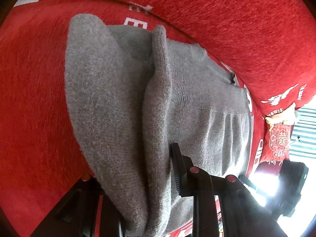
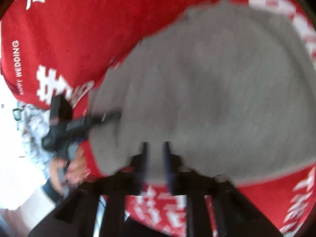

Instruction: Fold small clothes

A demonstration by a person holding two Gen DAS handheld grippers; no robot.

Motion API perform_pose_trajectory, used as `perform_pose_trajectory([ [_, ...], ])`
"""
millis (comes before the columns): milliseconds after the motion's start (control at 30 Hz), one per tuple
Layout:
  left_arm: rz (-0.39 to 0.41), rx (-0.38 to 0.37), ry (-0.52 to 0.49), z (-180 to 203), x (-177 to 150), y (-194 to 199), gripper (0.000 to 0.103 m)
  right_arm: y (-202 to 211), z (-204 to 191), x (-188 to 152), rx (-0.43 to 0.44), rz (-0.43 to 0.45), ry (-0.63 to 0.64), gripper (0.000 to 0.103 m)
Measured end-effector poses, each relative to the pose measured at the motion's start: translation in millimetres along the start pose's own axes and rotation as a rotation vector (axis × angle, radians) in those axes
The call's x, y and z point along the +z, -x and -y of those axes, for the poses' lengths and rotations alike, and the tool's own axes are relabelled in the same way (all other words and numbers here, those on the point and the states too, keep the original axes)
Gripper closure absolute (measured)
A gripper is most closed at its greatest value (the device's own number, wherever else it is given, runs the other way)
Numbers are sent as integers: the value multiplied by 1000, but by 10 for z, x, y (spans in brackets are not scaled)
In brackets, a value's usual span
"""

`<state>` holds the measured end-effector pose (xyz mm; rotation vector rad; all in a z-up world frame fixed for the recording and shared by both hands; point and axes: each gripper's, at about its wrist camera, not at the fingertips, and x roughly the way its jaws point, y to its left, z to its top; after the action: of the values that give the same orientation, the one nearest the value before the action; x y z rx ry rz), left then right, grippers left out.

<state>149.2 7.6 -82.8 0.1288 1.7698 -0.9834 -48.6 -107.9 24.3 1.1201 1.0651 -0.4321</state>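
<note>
A grey knitted garment [image 1: 122, 90] lies on the red sofa cover [image 1: 31, 98], with one thick fold standing up along its middle. My left gripper [image 1: 158, 148] is shut on that raised fold. Its right finger [image 1: 177, 165] shows against the knit, and the left finger is hidden behind the fabric. The right wrist view is blurred. In it my right gripper [image 2: 156, 146] hangs over the near edge of the grey garment [image 2: 217, 79] with its fingers close together, shut. The blur hides whether any fabric is between them. The left gripper [image 2: 79, 124] also appears there, pinching the garment's left edge.
The sofa cover [image 2: 69, 29] is red with white printed characters, and its backrest [image 1: 237, 19] rises behind the garment. A person's hand [image 2: 65, 169] holds the left gripper. A red patterned cushion [image 1: 279, 138] and a black device [image 1: 292, 177] sit at the right, by bright window light.
</note>
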Motion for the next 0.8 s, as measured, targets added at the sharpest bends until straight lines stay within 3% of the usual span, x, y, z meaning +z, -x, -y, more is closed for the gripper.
perform_pose_trajectory([
  [167,30,55,-39,94,-43,23,76,-233,-17,311,-85,5,61,97],
  [233,43,70,-60,155,-64,28,85,-410,87,323,-132,-41,68,97],
  [400,80,88,-76,361,-111,141,87,-486,120,306,-130,-40,114,100],
  [600,143,23,-149,925,-127,460,87,-361,390,388,36,-78,16,100],
  [800,180,17,-310,1997,-142,389,87,199,941,344,148,-14,-83,97],
])
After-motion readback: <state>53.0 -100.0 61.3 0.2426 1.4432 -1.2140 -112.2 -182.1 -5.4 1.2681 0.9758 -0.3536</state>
